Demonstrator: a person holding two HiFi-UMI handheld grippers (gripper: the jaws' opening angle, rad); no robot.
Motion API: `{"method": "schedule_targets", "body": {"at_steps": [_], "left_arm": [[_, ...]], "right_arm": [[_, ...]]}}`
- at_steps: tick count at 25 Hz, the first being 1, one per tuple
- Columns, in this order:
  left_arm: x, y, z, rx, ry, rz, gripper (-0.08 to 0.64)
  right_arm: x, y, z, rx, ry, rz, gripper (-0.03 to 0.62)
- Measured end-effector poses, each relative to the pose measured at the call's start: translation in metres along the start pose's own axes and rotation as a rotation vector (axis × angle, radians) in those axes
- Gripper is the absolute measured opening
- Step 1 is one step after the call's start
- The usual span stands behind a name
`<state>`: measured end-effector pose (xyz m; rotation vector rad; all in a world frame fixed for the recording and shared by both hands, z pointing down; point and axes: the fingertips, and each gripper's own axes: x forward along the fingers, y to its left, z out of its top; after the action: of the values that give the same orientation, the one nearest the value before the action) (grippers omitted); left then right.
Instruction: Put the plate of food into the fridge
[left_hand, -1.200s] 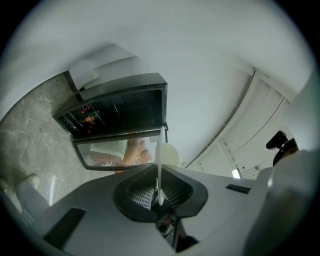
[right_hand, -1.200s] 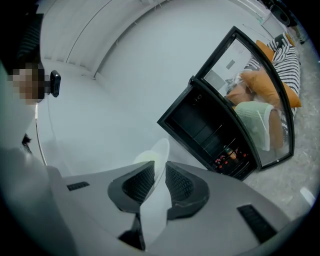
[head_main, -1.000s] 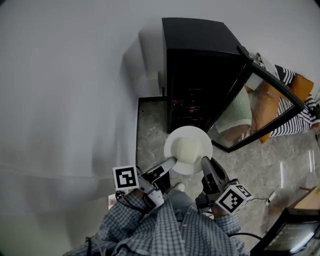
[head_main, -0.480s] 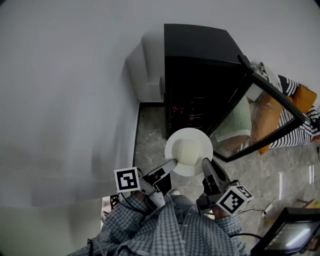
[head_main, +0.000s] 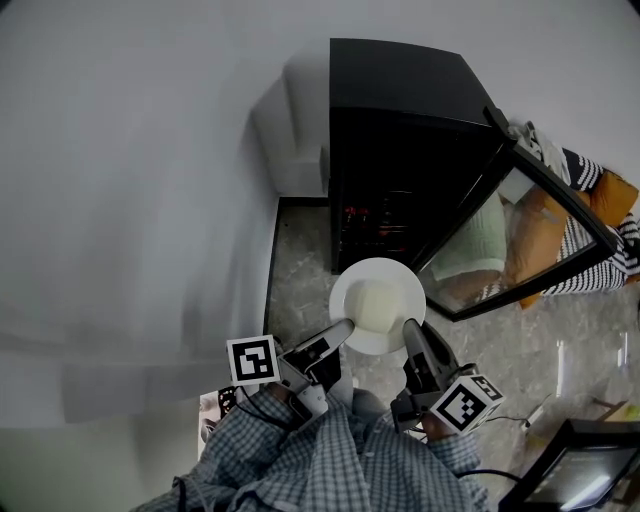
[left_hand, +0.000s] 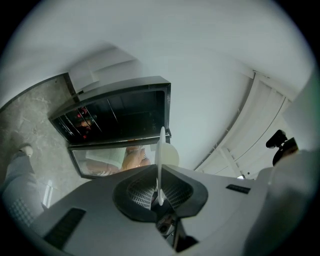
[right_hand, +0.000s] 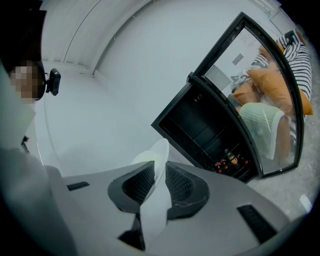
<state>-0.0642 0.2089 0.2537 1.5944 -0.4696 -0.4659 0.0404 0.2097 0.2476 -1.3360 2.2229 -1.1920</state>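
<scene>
A round white plate (head_main: 378, 304) with pale food on it hangs level in front of a small black fridge (head_main: 400, 130). My left gripper (head_main: 338, 331) is shut on the plate's near-left rim, my right gripper (head_main: 410, 330) on its near-right rim. The left gripper view catches the plate (left_hand: 160, 157) edge-on between the jaws; the right gripper view shows its rim (right_hand: 157, 165) clamped the same way. The fridge's glass door (head_main: 520, 210) is swung wide to the right, and dark wire shelves with red-capped bottles (head_main: 362, 216) show inside.
A white wall (head_main: 130, 200) runs along the left, close to the fridge. Marbled grey floor (head_main: 300, 270) lies below the plate. Striped and orange cushions (head_main: 590, 200) lie behind the open door. A dark-framed object (head_main: 575, 465) sits at the bottom right.
The plate and both grippers have stayed almost still; the view has shifted slightly, with the fridge a little nearer the plate.
</scene>
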Motion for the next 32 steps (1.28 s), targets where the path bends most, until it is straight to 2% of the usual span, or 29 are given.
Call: {"method": "schedule_targets", "body": {"at_steps": [4, 12, 17, 21, 24, 27, 32], "left_arm": [[0.008, 0.006, 0.008, 0.005, 0.019, 0.009, 0.017], [0.039, 0.014, 0.054, -0.009, 0.069, 0.036, 0.017], [0.061, 0.012, 0.08, -0.019, 0.105, 0.028, 0.017], [0.082, 0.015, 0.102, -0.007, 0.14, 0.021, 0.018], [0.091, 0.024, 0.116, 0.039, 0.175, 0.039, 0.017], [0.096, 0.027, 0.12, -0.002, 0.192, 0.045, 0.017], [0.111, 0.043, 0.134, -0.007, 0.225, 0.073, 0.017]], "right_arm": [[0.008, -0.008, 0.005, 0.002, -0.011, -0.01, 0.077], [0.052, -0.024, 0.027, 0.024, -0.015, -0.055, 0.077], [0.075, -0.03, 0.044, 0.025, -0.022, -0.086, 0.077], [0.094, -0.04, 0.06, 0.029, -0.04, -0.119, 0.077], [0.107, -0.047, 0.066, 0.039, -0.055, -0.147, 0.077], [0.111, -0.051, 0.067, 0.052, -0.066, -0.174, 0.077], [0.127, -0.07, 0.069, 0.072, -0.072, -0.209, 0.077]]}}
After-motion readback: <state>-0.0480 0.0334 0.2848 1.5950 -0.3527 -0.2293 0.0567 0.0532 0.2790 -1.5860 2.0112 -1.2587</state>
